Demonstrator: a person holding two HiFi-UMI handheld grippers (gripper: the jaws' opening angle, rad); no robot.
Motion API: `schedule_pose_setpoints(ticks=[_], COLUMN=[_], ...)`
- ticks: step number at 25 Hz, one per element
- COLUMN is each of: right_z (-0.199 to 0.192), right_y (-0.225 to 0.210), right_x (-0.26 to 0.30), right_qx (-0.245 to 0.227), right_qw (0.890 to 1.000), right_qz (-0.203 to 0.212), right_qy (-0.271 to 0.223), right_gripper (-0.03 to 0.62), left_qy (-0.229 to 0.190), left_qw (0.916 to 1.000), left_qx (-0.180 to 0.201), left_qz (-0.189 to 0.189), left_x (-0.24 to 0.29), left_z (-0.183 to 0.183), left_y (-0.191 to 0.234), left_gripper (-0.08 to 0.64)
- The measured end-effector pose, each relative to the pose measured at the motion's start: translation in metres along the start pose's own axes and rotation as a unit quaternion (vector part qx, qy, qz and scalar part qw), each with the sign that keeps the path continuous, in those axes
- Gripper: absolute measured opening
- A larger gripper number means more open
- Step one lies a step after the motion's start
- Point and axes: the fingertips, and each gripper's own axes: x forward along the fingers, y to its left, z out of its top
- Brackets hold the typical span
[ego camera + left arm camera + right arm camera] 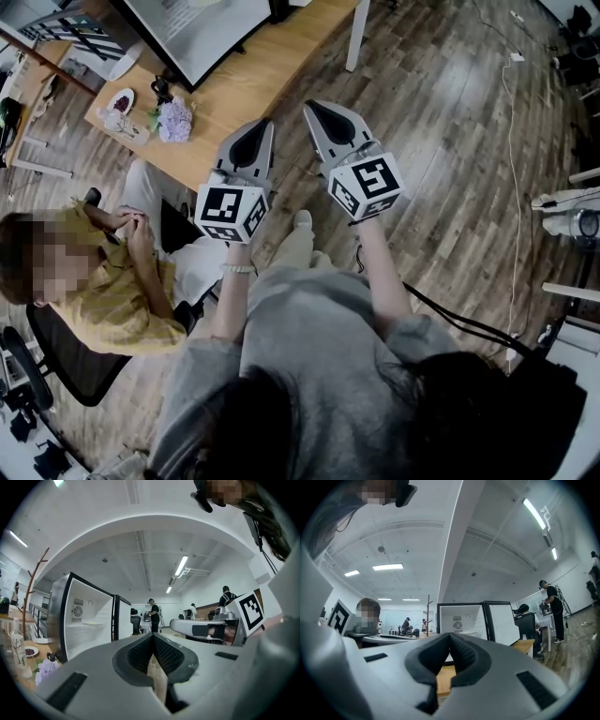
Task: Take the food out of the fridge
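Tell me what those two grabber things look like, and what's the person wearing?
The left gripper and right gripper are pale grey wedges with dark ribbed pads. Each carries a white cube printed with black square markers. The person wears a grey top and a bracelet; a black cable runs by the right arm.

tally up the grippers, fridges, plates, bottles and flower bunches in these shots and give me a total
grippers: 2 (left gripper, right gripper, both shut and empty)
fridge: 1, door open
plate: 1
bottle: 1
flower bunch: 1, purple
total: 6
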Motion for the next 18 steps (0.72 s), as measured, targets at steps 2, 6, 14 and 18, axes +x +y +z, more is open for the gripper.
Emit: schedule_pose_setpoints(ticks=[2, 6, 14, 18], right_z=[0.001, 0.001, 0.003, 0.007], right_y=[-0.005, -0.014, -0.031, -0.042], right_x=[0.003, 0.015, 0.056, 0.081], right_qx=[-0.005, -0.008, -0.046, -0.043], right_qw=[1.0, 1.0, 0.999, 0.999], right_qz=[-0.003, -0.004, 0.007, 0.006], right_qy=[-0.002, -0.007, 0.0, -0.003], right_gripper=[0.009, 0.009, 0.009, 0.009], left_qy=[-0.002, -0.005, -0.023, -0.024], left_qw=[1.0, 1.0, 0.9997, 0.9997], left_qx=[0.0, 0.0, -0.001, -0.004], left_qz=[-0.002, -0.006, 0.0, -0.004], left_x=[0.007, 0.018, 0.049, 0.065], left_z=[0.0, -0.002, 0.006, 0.01], left_y=[0.002, 0.008, 0.041, 0.058], left_gripper=[0.008, 0.008, 0.008, 0.008])
